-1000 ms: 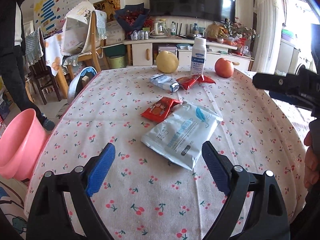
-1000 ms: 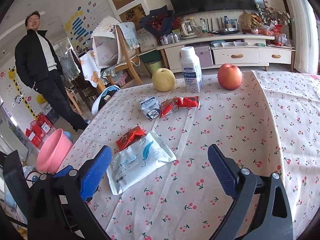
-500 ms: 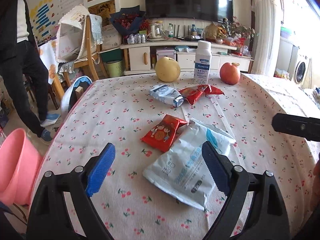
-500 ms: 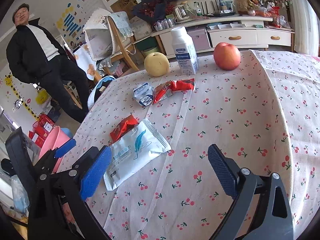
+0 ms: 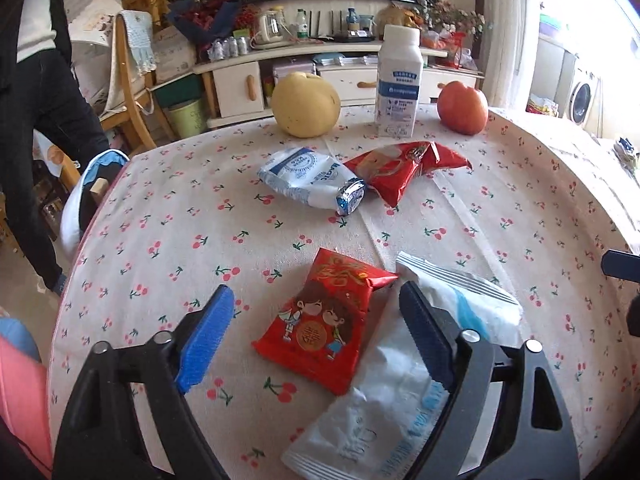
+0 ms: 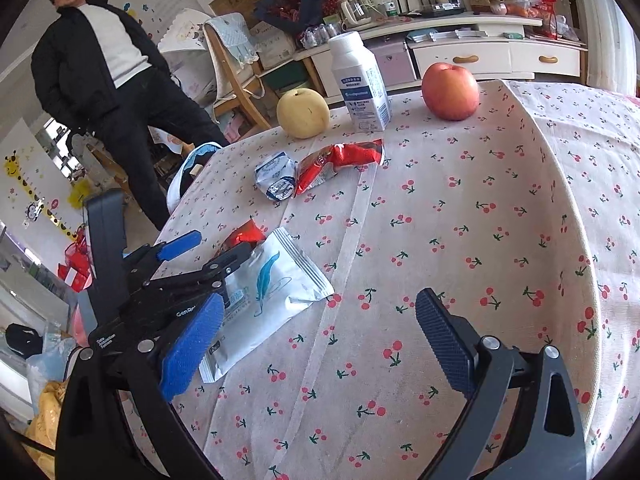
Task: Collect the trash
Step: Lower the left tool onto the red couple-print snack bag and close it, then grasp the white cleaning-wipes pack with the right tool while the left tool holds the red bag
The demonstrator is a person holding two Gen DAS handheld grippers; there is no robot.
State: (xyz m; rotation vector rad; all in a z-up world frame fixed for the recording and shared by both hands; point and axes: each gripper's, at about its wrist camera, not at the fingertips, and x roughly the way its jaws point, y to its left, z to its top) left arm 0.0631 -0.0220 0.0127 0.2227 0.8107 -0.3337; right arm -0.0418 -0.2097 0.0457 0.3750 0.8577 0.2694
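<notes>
Jaws of the left gripper (image 5: 312, 332) are closing, fairly wide yet, straddling the small red cartoon snack packet (image 5: 326, 320) at lower centre of the left wrist view; pads not on it. Its right finger sits over the white-and-blue wet-wipe pack (image 5: 400, 400), lower right, which touches the red packet's edge. Right gripper (image 6: 320, 344) hangs with jaws wide and nothing between them, only cherry-print tablecloth (image 6: 480, 240) below.

Mid-frame: crumpled white-blue wrapper (image 5: 310, 182) touching a long red snack wrapper (image 5: 404, 166). Upper centre, along the far table edge: yellow pear (image 5: 306, 104), white milk bottle (image 5: 398, 84), red apple (image 5: 462, 108), all standing apart; likely not trash.

Pink bin (image 5: 22, 392) shows at lower left edge, off the table; contents hidden.

Progress, as a judgement: early. All four wrappers lie on the cloth and none is gripped. First pick looks to be the red cartoon packet; three more after that.
</notes>
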